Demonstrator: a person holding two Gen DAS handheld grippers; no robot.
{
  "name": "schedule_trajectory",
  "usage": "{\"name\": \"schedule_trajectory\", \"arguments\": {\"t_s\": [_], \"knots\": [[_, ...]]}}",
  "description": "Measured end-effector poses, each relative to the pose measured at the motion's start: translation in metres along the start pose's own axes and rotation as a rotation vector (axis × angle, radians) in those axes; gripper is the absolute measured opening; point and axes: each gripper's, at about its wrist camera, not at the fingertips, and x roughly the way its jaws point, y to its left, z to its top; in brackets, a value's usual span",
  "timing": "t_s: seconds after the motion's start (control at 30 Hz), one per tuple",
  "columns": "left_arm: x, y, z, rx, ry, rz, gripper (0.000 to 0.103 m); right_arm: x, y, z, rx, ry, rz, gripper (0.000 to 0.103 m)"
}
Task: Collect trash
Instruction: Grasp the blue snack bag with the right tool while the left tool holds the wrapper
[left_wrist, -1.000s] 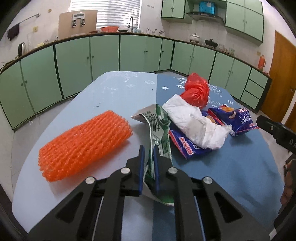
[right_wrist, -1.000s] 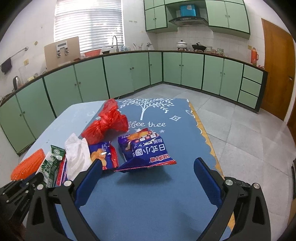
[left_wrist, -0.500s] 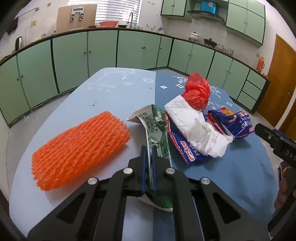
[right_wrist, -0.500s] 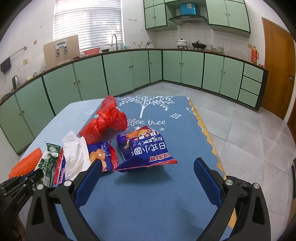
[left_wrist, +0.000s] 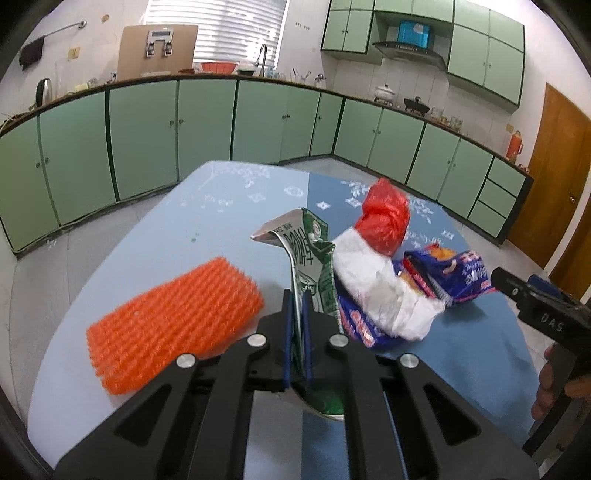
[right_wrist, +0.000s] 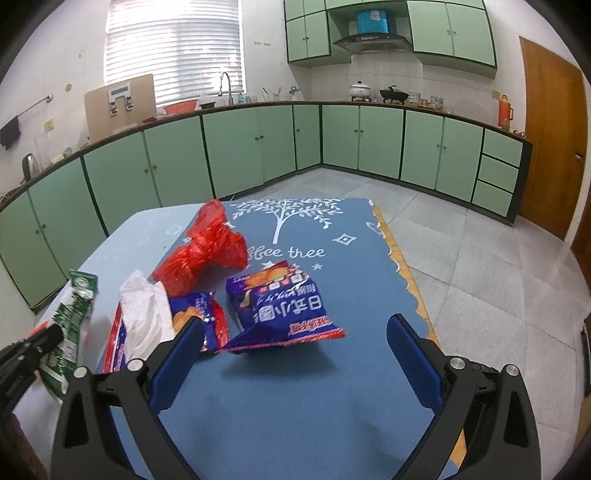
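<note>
Covering the table, a blue tree-print cloth (right_wrist: 295, 387) faces green kitchen cabinets (right_wrist: 236, 147); left gripper (left_wrist: 297, 317) pinches a green-and-white wrapper (left_wrist: 306, 254), right gripper (right_wrist: 295, 354) gapes empty.

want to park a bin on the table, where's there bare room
Bare: dark blue tablecloth between the open right gripper and the scalloped edge, and the pale half beyond the orange foam net. Crowded: centre, red plastic bag, tissue, blue snack bags.
</note>
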Motion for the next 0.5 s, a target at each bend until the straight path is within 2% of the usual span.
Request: {"name": "schedule_trajectory", "arguments": {"t_s": [0.2,0.5], "knots": [[0.009,-0.011,0.018,0.018,-0.031,-0.010,0.004,0.016,0.001,0.012,-0.008,-0.011,0.001,0.097],[0.022,-0.023,0.032,0.026,-0.051,-0.017,0.004,0.064,-0.005,0.018,0.003,0.103,0.015,0.097]]}}
